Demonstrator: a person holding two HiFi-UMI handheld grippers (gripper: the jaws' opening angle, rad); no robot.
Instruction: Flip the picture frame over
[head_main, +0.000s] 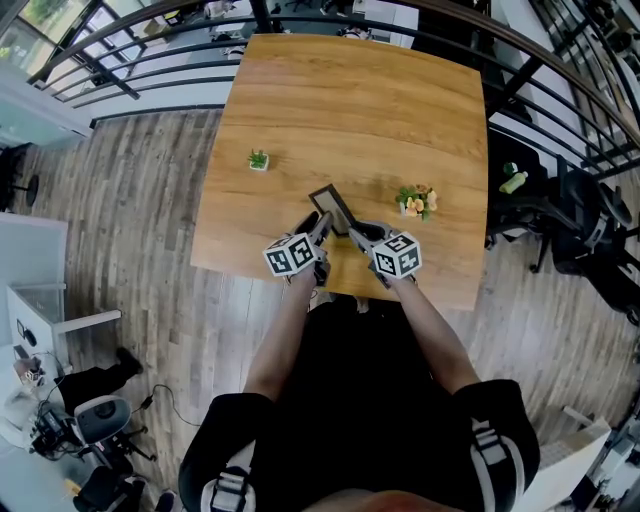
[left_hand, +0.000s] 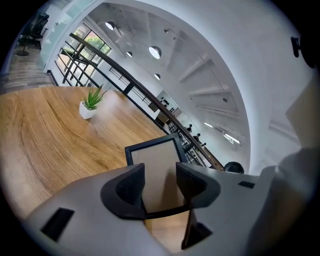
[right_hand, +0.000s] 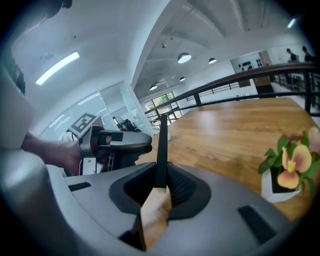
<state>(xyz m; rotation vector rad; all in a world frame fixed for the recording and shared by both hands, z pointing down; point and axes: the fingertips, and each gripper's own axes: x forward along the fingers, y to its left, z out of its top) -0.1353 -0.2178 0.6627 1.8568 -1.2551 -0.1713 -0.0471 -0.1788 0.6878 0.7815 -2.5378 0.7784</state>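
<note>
Black-sleeved arms (head_main: 430, 340) of the person reach from the bottom of the head view to the table's (head_main: 350, 100) near edge, each hand carrying a gripper with a marker cube.

Left gripper (head_main: 322, 224): its jaws stand apart and grip nothing. In the left gripper view (left_hand: 160, 182) the tan back panel of the picture frame (left_hand: 155, 159), bordered in black, faces the camera and shows through the gap between the two dark pads (left_hand: 131, 186); neither pad presses on it.

Right gripper (head_main: 353, 232): closed on the picture frame. In the right gripper view (right_hand: 161, 182) the frame's thin black edge (right_hand: 161, 142) rises upright between the jaws, clamped on both sides, with a tan piece of the frame's back showing just below it. The left gripper (right_hand: 117, 142) and the hand (right_hand: 50, 152) holding it appear beyond, on the frame's other side.

Picture frame (head_main: 333, 208): stands on edge between the tips of the two grippers, near the middle of the table's near edge. Whether its lower edge touches the table cannot be told.

Other things on the table: a small green plant (head_main: 259, 160) in a white pot stands toward the left edge, well apart from the frame (left_hand: 90, 102). A white pot of flowers (head_main: 415, 202) stands toward the right edge, near the right gripper (right_hand: 287, 172).

Surroundings: a wood plank floor (head_main: 130, 230) lies around the table, and a dark railing (head_main: 150, 70) runs past the far edge.
</note>
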